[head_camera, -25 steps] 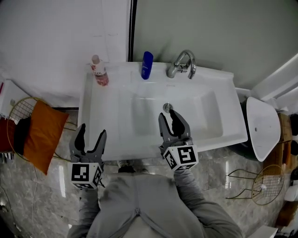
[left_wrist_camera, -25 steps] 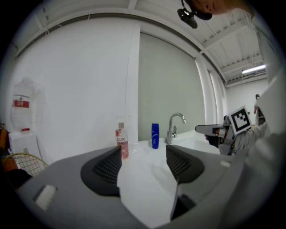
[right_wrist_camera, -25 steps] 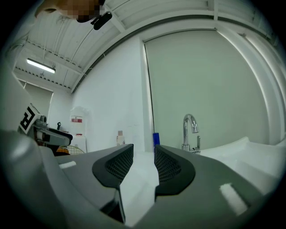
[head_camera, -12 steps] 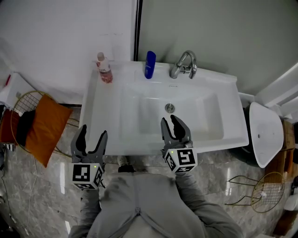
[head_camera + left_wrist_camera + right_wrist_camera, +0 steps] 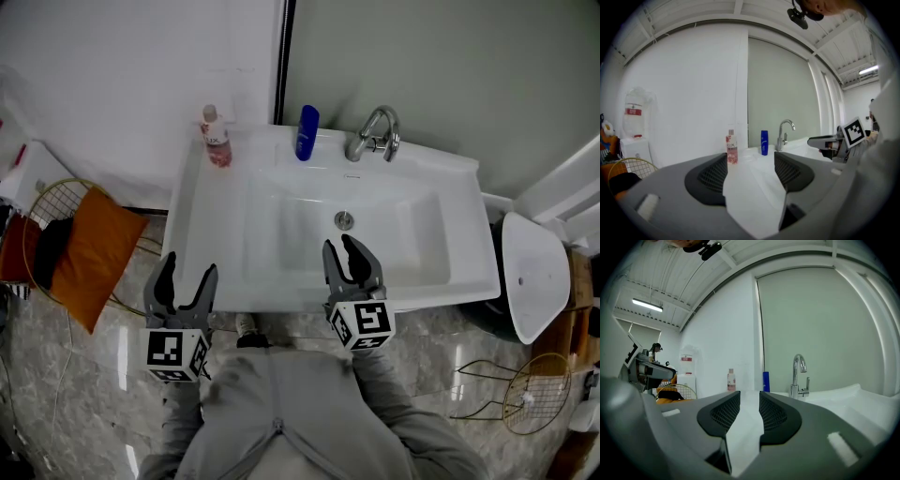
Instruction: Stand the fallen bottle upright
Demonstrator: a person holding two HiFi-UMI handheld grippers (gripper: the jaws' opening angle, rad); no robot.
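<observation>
Pink bottle (image 5: 217,142) stands upright on the sink's (image 5: 200,220) back corner; my left claw (image 5: 187,269) is spread wide, my right claw (image 5: 338,247) barely parted, both empty.

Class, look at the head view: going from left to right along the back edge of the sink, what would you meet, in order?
pink bottle → blue bottle → faucet

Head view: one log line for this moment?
pink bottle: upright, sink back-left | blue bottle: upright beside faucet | left hand-held gripper: open, empty | right hand-held gripper: narrowly open, empty | fallen bottle: none seen
</observation>
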